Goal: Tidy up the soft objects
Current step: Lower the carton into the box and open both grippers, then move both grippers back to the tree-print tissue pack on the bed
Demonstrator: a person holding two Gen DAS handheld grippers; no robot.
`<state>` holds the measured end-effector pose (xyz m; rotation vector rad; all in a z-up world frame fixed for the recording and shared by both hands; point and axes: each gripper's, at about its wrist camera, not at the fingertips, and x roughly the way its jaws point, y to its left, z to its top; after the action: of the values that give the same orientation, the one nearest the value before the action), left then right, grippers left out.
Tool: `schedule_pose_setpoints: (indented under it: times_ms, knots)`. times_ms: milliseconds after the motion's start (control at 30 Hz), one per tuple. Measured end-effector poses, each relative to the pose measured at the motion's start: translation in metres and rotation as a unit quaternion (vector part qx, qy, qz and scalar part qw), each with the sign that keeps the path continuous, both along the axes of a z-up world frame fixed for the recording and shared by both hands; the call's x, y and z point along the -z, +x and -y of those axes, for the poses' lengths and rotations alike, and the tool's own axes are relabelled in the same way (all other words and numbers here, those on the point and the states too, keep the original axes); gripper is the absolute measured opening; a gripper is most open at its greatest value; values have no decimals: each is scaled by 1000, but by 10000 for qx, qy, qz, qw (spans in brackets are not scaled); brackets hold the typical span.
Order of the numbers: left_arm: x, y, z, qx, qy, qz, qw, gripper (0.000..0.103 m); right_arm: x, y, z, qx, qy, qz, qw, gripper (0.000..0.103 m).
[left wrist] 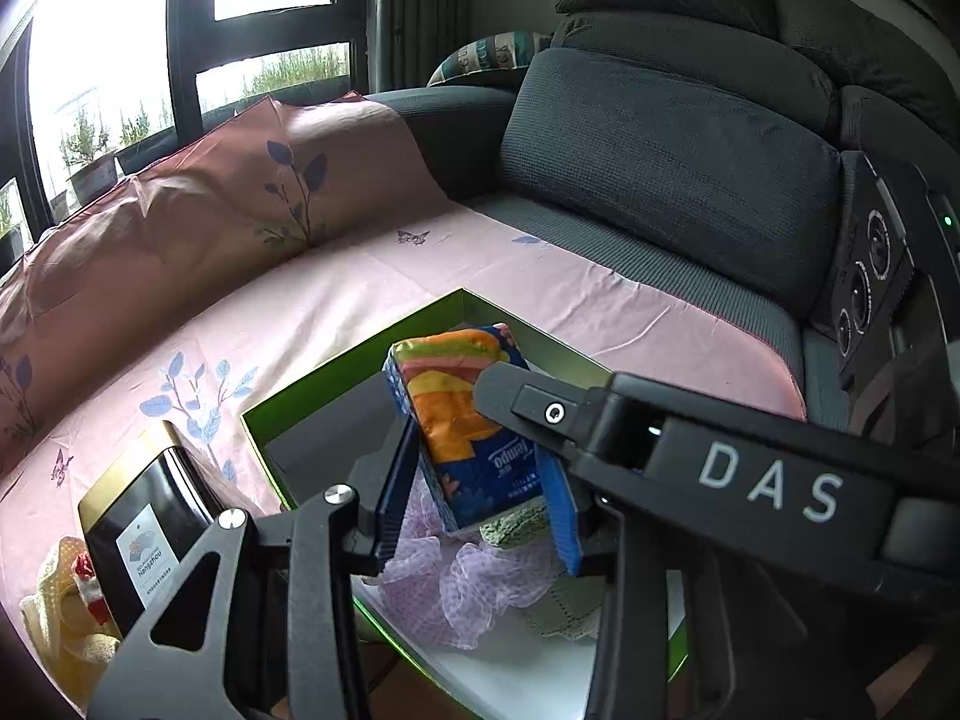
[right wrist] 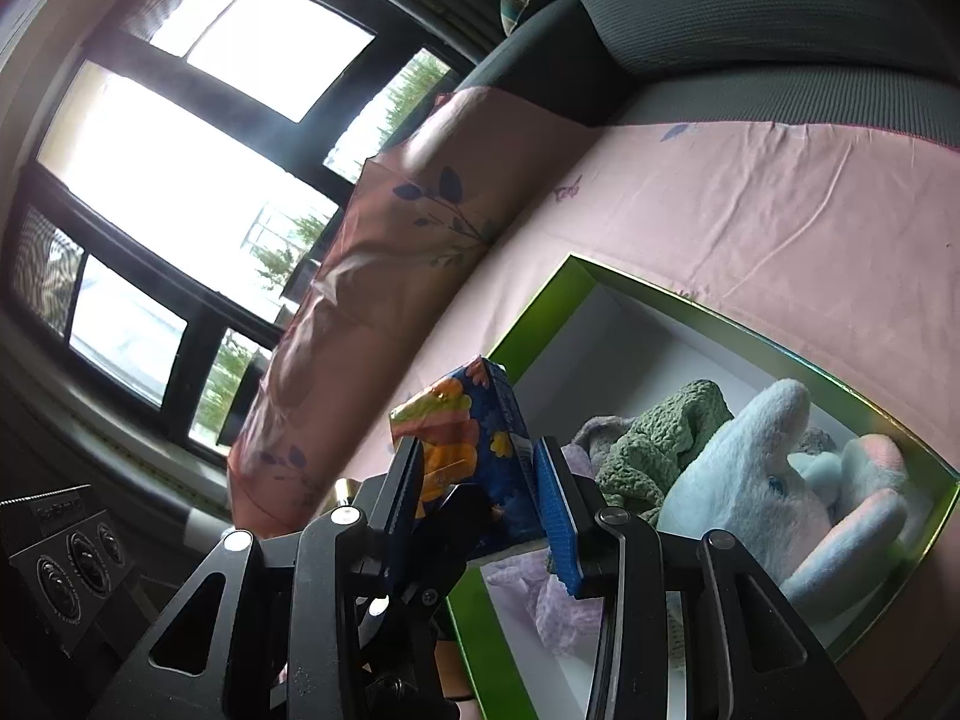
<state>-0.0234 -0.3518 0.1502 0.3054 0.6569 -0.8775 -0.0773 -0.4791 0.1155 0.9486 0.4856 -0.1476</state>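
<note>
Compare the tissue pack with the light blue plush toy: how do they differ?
The tissue pack is printed in dark blue, orange and yellow; the plush toy is plain pale blue and pink. The pack is held up between hand-held gripper fingers; the toy lies in the green box. The pack is flat-sided, the toy rounded. Both look soft.

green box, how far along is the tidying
Done: the blue plush toy, green knit cloth and lilac mesh fabric lie in the green box. In hand: both grippers clamp the tissue pack above it. Left: the yellow knit toy outside.
</note>
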Motion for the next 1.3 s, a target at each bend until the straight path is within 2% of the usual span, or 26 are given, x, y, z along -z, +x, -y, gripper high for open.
schedule_pose_setpoints:
  times_ms: [67,200,367,500,533,600,733,800,967,1100,1167,1200,1300]
  knots:
    - [-1,-1,0,77,-54,-96,9999,40,0,-5,2,91,11,52,9999,41]
    - [-10,-7,-6,160,-235,-38,9996,51,-10,-17,4,321,-165,105,9993,41]
    - [-25,-11,-23,159,-567,-132,9982,54,-22,-29,1,445,-335,260,9981,45]
    - [-39,-16,-45,74,-785,3,9969,63,-34,-34,-5,650,-675,79,9956,46]
    - [-42,-16,-52,39,-877,-18,9961,66,-37,-36,-7,757,-795,37,9939,48]
    - [-49,-16,-68,-70,-1123,-116,9936,74,-46,-41,-12,969,-1041,30,9898,62]
    - [-61,-19,-104,-199,-1491,-240,9883,80,-63,-49,-27,928,-1434,274,9849,68]
    - [-65,-22,-124,-365,-1603,-180,9862,84,-70,-50,-34,846,-1562,399,9833,76]
    - [-64,-25,-178,-924,-1751,-111,9801,85,-84,-43,-60,718,-1923,367,9780,78]
    - [-47,-22,-217,-1431,-1630,-159,9761,87,-91,-37,-82,556,-2213,313,9731,83]
    - [-38,-19,-239,-1684,-1614,-236,9721,87,-95,-35,-93,505,-2378,297,9695,84]
    - [-33,-19,-249,-1785,-1621,-269,9701,92,-97,-34,-99,471,-2458,282,9678,84]
    - [-13,-13,-285,-2210,-1747,-387,9587,97,-101,-28,-116,232,-2717,210,9619,84]
